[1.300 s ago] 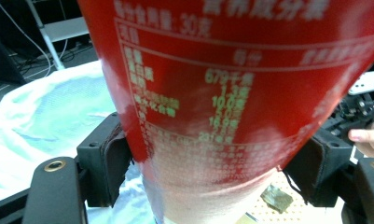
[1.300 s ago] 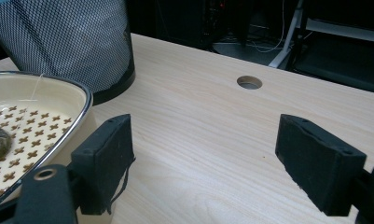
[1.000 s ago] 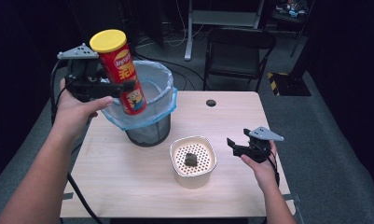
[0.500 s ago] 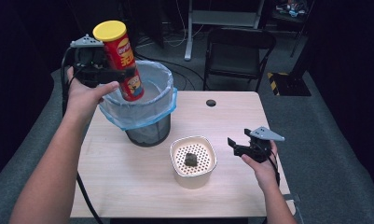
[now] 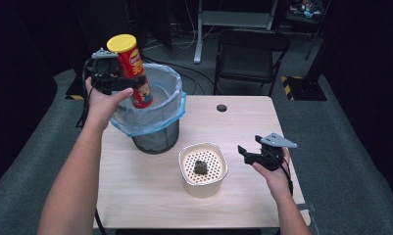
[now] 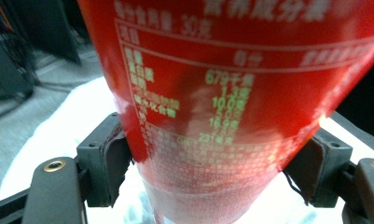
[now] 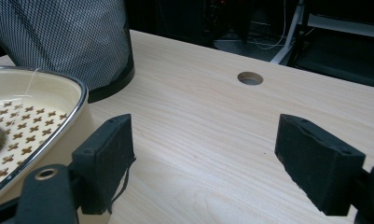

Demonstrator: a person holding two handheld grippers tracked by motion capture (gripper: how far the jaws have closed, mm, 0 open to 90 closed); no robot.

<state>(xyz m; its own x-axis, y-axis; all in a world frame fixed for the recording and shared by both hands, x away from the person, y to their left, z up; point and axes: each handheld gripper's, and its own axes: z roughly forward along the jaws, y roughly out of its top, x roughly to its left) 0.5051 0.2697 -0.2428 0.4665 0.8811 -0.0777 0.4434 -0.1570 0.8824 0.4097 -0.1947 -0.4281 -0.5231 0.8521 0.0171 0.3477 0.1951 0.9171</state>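
Observation:
A red chip can [image 5: 134,73] with a yellow lid hangs tilted over the mesh bin [image 5: 152,139], its lower end inside the liner's mouth. My left gripper [image 5: 128,84] is shut on the can's middle. In the left gripper view both pads press the can [image 6: 231,93] from either side, and my left gripper [image 6: 212,163] sits over the pale liner. My right gripper [image 5: 245,154] stands open and empty just above the table's right side, beside a cream perforated container [image 5: 184,171]. Bare tabletop shows between the fingers of the right gripper [image 7: 203,158].
A dark lump lies on the container's perforated top [image 5: 200,167]. The bin [image 7: 68,42] and container rim [image 7: 77,93] stand to the left in the right gripper view. A cable hole [image 5: 221,107] is near the table's far edge. A black chair [image 5: 248,54] stands behind.
My left hand carried the can to the right and down, so its bottom end now dips into the bin's mouth. The right gripper has stayed put.

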